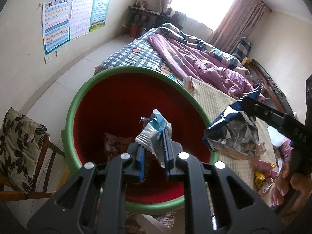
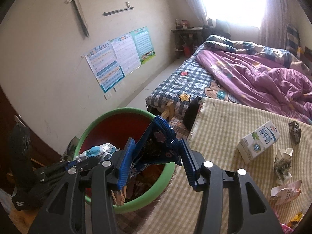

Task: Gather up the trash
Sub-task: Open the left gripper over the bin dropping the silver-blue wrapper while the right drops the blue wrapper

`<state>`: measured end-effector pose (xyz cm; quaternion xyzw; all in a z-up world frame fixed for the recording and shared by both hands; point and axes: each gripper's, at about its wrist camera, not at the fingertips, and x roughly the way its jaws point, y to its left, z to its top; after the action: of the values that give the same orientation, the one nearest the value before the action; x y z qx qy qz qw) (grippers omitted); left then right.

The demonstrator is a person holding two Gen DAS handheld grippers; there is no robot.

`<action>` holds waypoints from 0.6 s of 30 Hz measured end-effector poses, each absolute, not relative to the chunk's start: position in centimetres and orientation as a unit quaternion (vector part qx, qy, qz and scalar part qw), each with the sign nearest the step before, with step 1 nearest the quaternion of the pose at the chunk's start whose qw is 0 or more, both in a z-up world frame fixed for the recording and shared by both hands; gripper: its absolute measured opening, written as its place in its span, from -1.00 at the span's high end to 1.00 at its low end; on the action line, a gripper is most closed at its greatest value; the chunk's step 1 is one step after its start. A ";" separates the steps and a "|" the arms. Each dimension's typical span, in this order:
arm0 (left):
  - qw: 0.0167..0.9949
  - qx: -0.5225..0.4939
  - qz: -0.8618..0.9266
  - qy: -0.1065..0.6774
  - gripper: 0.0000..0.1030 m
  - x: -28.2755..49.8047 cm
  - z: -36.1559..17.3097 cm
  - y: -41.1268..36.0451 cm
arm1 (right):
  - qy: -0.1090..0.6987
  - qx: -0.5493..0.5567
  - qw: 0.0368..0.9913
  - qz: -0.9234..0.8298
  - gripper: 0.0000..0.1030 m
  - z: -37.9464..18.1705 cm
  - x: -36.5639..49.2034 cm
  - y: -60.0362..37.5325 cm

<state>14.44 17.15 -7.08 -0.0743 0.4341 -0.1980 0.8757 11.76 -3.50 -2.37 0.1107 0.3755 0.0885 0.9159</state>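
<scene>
Lower centre of the left wrist view: left gripper [image 1: 153, 157] clenched on a crumpled silver-and-blue foil wrapper [image 1: 154, 130], directly above the green-rimmed red plastic bin [image 1: 76, 105]. Right of frame: right gripper [image 2: 156, 161] grasps a dark blue foil snack bag [image 1: 232, 130], hanging outside the rim.

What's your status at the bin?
Left claw shut on silver-blue wrapper, over red bin. Right claw holds dark blue snack bag at bin's rim. Milk carton left on mat. Nothing blocking.
</scene>
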 end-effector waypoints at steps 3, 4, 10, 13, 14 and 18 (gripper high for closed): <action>0.875 -0.073 -0.197 0.437 0.71 14.4 -7.2 16.9 | 0.376 0.104 0.916 0.092 0.07 -2.6 11.9 -2.9; 0.874 -0.073 -0.196 0.438 0.71 14.4 -7.3 17.0 | 0.376 0.104 0.916 0.094 0.06 -2.6 11.9 -2.7; 0.879 -0.077 -0.181 0.434 0.20 14.3 -7.1 17.6 | 0.368 0.109 0.917 0.105 -0.40 -2.6 11.8 -2.5; 0.884 -0.077 -0.177 0.427 0.06 14.1 -7.0 17.6 | 0.364 0.114 0.918 0.105 -0.41 -2.4 11.6 -2.7; 0.883 -0.077 -0.176 0.427 0.06 14.0 -7.0 17.6 | 0.363 0.116 0.919 0.102 -0.42 -2.3 11.5 -2.9; 0.884 -0.076 -0.174 0.427 0.06 13.9 -7.0 17.6 | 0.361 0.128 0.919 0.089 -0.43 -2.2 10.8 -4.5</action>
<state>13.88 17.57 -7.04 -0.0757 0.4272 -0.1745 0.8839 10.80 -4.50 -2.18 0.1276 0.3612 0.0888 0.9194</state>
